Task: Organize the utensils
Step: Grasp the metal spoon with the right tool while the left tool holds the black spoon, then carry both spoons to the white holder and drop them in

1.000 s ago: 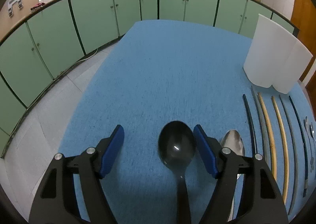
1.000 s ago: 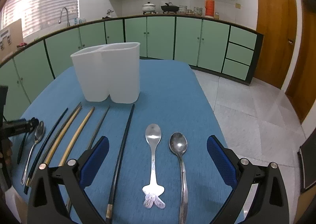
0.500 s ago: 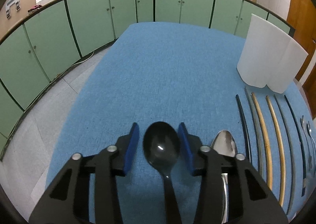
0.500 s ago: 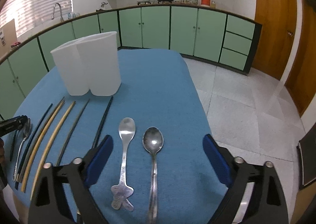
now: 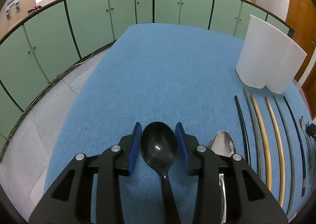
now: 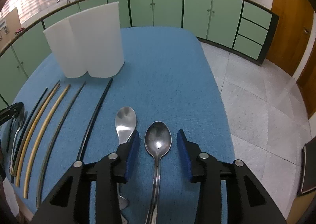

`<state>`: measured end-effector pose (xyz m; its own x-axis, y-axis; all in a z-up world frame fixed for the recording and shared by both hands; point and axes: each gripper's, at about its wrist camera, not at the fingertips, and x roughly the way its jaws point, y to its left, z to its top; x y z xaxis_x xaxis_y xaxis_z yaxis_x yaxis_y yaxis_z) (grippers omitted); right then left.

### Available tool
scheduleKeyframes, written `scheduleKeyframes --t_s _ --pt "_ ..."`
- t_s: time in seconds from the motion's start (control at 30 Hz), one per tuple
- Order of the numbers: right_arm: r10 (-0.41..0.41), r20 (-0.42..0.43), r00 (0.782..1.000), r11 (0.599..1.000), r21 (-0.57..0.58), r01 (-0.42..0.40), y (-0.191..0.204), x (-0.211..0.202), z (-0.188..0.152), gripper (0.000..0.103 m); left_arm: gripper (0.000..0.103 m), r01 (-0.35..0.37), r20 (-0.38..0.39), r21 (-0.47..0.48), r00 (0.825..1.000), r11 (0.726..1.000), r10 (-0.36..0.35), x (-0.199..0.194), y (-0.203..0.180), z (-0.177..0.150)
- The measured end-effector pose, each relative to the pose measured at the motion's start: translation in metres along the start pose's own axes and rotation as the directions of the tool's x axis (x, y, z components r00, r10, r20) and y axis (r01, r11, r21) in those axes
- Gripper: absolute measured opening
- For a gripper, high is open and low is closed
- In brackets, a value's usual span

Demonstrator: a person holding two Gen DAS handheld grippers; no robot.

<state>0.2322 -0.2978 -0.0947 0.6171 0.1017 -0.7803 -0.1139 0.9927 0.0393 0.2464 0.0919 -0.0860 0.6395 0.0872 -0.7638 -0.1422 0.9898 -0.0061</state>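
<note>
Low in both frames, left gripper [image 5: 158,146] clamps the black spoon [image 5: 158,145], right gripper [image 6: 158,148] narrowly brackets the steel spoon [image 6: 158,141]; next: lift toward the white holder [image 6: 88,42].

Chopsticks [image 6: 92,120]: 6, lying side by side
Spoons: 4 total: 1 black spoon [image 5: 159,146], 3 metal spoons [image 6: 158,142]
White holder [image 6: 88,40]: 1, two compartments
Grippers: 2, left gripper [image 5: 159,144], right gripper [image 6: 158,144]
</note>
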Motion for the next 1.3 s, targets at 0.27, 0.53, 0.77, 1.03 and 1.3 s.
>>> scheduleKeyframes --t_s 0.27,0.53,0.77,1.03,1.3 --pt "0.002 -0.002 1.0 1.0 -0.016 -0.002 0.004 0.0 -0.001 0.028 0.034 0.015 0.007 0.01 1.0 1.0 -0.015 -0.002 0.0 -0.001" --pt "0.039 0.096 0.995 0.999 0.024 -0.041 -0.002 -0.028 -0.004 0.028 0.034 0.045 0.076 0.001 0.996 0.999 -0.045 -0.027 0.008 -0.002" --pt "0.095 0.264 0.96 0.995 0.014 -0.103 0.0 -0.079 0.0 0.028 0.034 0.115 0.206 -0.001 0.972 0.993 -0.112 -0.063 0.01 -0.003" --pt "0.123 0.361 0.924 0.992 -0.007 -0.129 0.012 -0.106 0.015 0.028 0.034 0.207 0.351 0.034 0.913 0.978 -0.205 -0.099 -0.008 0.006" --pt "0.167 0.438 0.883 0.985 -0.041 -0.166 0.028 -0.118 0.047 0.028 0.034 0.279 0.464 0.093 0.837 0.956 -0.289 -0.111 -0.039 0.032"
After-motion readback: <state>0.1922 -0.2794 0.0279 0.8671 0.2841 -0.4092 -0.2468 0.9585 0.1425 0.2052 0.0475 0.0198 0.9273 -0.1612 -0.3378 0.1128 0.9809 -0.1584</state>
